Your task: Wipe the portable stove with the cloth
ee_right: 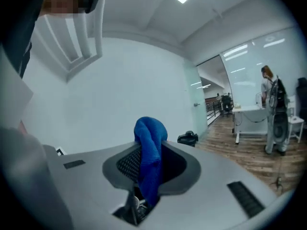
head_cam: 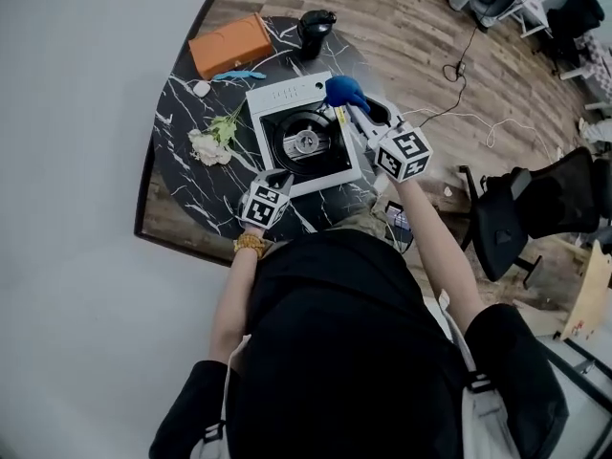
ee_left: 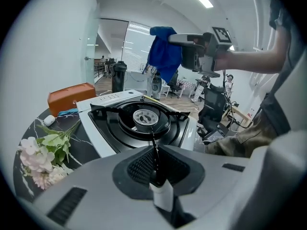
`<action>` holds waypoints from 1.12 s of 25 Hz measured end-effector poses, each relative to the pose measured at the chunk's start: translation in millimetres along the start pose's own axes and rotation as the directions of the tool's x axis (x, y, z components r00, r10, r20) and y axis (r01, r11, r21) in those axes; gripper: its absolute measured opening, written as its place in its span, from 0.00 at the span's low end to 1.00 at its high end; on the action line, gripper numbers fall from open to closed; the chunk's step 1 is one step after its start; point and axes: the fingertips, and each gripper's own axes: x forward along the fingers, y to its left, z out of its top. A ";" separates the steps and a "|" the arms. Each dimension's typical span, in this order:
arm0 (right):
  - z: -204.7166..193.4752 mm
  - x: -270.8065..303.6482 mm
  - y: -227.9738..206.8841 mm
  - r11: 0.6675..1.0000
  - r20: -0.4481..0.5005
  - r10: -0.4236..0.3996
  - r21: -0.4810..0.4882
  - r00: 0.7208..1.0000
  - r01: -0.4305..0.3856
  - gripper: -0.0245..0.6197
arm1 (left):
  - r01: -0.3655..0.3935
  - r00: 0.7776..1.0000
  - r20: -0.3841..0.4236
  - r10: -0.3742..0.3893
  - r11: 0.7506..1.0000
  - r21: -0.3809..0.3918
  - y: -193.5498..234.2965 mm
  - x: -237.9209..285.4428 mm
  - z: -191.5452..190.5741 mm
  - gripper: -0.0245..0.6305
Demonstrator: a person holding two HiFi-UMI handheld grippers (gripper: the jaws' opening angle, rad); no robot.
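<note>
The white portable stove point(head_cam: 304, 138) with a black burner top sits in the middle of the dark marble table point(head_cam: 186, 185). My right gripper point(head_cam: 342, 99) hangs above the stove's far right corner, shut on a blue cloth point(head_cam: 343, 90). The right gripper view shows that cloth point(ee_right: 148, 157) pinched between the jaws and bunched above them. In the left gripper view the cloth point(ee_left: 165, 51) dangles high over the stove point(ee_left: 139, 123). My left gripper point(head_cam: 278, 180) rests at the stove's near left edge, jaws closed together with nothing between them point(ee_left: 154, 163).
An orange box point(head_cam: 229, 44), a small blue item point(head_cam: 239, 75), a black jug point(head_cam: 315, 31) and white flowers point(head_cam: 212, 143) lie on the table around the stove. A black office chair point(head_cam: 535, 204) stands to the right on the wooden floor.
</note>
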 end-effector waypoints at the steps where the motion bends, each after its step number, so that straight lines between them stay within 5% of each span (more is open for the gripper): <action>1: -2.2 -3.7 1.8 0.999 0.007 -0.032 -0.010 0.999 0.032 0.13 | 0.004 1.000 0.008 -0.004 1.000 0.000 -1.1 -1.2 4.0 0.08; 5: -19.9 -7.9 17.5 0.987 0.004 -0.154 -0.048 0.988 0.154 0.13 | -0.011 0.990 0.141 0.013 1.000 -0.013 3.0 -22.5 47.7 0.08; 7: -26.6 -8.9 28.0 0.969 -0.001 -0.222 -0.113 0.975 0.220 0.13 | -0.073 0.961 0.266 0.069 0.997 0.007 10.7 -42.3 84.3 0.08; 9: -33.3 -9.2 40.6 0.950 -0.019 -0.269 -0.170 0.963 0.262 0.13 | -0.180 0.897 0.415 0.153 0.983 0.026 19.1 -69.5 123.8 0.08; 13: -33.6 -3.5 70.9 0.929 -0.025 -0.284 -0.253 0.959 0.269 0.13 | -0.359 0.733 0.632 0.253 0.932 0.043 22.0 -117.0 182.8 0.08; 16: -34.9 -1.5 94.0 0.939 -0.016 -0.249 -0.249 0.968 0.238 0.13 | -0.405 0.679 0.673 0.293 0.914 0.011 18.4 -126.1 182.9 0.08; 18: -39.4 0.7 106.4 0.948 -0.024 -0.216 -0.244 0.976 0.204 0.13 | -0.396 0.680 0.660 0.317 0.918 -0.033 17.4 -120.4 168.5 0.08; 22: -52.6 1.5 122.9 0.954 -0.068 -0.169 -0.262 0.983 0.146 0.13 | -0.364 0.718 0.624 0.309 0.930 -0.042 14.9 -108.0 148.2 0.08; 28: -71.3 3.9 134.6 0.962 -0.130 -0.120 -0.261 0.984 0.083 0.13 | -0.364 0.732 0.605 0.313 0.931 -0.040 18.8 -101.8 137.6 0.08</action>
